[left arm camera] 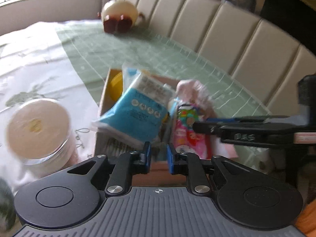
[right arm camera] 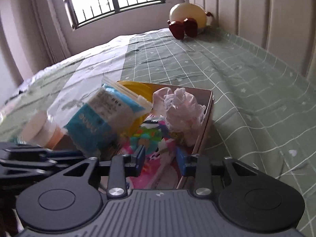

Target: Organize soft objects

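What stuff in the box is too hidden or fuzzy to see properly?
- Yellow thing: left wrist view, mostly hidden behind the blue packet.
- Blue packet's small print: both views, blurred.
- Box floor: both views, covered by the pink lacy cloth and colorful packet.

One open brown cardboard box (right arm camera: 208, 106) sat on the green checked bedsheet (right arm camera: 246, 83). It held one blue plastic-wrapped tissue pack (left arm camera: 136, 110), one pink cartoon-printed plastic packet (left arm camera: 189, 136), one bundle of pale pink lace fabric (right arm camera: 181, 108) and one yellow round plastic item (left arm camera: 116, 86). Beside the box stood one clear jar with a cream lid (left arm camera: 37, 124). One cream round plush toy with two dark red feet (right arm camera: 187, 15) lay by the headboard.
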### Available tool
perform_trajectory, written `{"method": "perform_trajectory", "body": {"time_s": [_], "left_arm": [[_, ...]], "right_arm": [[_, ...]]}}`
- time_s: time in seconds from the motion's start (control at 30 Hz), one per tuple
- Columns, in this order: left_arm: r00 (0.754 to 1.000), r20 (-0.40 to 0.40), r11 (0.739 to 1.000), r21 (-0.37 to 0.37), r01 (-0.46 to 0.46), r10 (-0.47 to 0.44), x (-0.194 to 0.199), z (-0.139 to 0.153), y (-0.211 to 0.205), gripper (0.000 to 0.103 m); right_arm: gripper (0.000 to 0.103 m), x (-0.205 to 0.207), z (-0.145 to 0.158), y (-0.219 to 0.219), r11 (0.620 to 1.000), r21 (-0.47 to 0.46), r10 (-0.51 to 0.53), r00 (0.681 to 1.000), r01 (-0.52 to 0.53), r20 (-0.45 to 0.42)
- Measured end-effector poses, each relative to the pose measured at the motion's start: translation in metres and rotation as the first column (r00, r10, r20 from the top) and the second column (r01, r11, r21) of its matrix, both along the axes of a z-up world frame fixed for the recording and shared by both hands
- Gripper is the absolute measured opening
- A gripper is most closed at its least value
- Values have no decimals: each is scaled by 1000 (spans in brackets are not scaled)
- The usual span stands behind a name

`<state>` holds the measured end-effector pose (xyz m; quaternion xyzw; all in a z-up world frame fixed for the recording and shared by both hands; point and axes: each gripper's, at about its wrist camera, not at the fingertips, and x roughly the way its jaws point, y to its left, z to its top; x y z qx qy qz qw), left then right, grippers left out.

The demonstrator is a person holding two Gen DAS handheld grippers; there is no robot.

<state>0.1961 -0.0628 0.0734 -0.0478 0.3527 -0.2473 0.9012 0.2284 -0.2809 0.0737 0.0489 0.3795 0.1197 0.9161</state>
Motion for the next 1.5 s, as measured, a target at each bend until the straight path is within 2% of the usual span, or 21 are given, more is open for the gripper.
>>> {"method": "perform_trajectory", "body": {"time_s": [0.07,0.13,0.2,0.27,0.4,0.5,0.6,0.7,0.77,0.93,1.23,1.5], "left_arm": [[999,43,999,-20,-28,29,-27,7,12,19],[994,93,997,-39,-61,64,-60,10,24,19],[981,156,993,-44,-111,117,-96,7,35,19],[956,211,979,-47,-197,203,-131,-3,45,19],[932,216,956,-31,-292,292,-175,-33,52,19],[922,191,940,-3,-342,336,-191,-53,55,19],[909,190,925,11,-379,370,-197,-67,61,19],[911,164,923,8,-384,378,-197,-80,66,19],[910,171,923,9,-384,377,-195,-80,65,19],[920,176,933,23,-360,351,-193,-82,65,19],[907,235,915,123,-383,348,-197,-82,45,20],[904,239,909,138,-393,354,-197,-82,43,20]], "right_arm": [[35,-18,7,1,1000,1,-1,999,1,43],[40,-44,18,4,1000,-6,-8,994,9,114],[64,-70,25,7,1000,9,-7,986,5,166],[72,-97,27,10,999,34,-17,978,10,209],[78,-149,8,29,998,65,-10,969,-6,247],[78,-172,-15,55,999,13,29,969,-33,245],[79,-181,-38,77,998,-27,53,975,-49,216],[80,-182,-59,91,998,-50,38,981,-29,191],[83,-184,-68,95,995,-100,21,972,2,232],[86,-178,-70,89,997,-75,23,975,-7,220],[87,-185,-75,88,997,-70,40,964,-22,263],[87,-188,-75,85,998,-52,38,959,-25,279]]}}
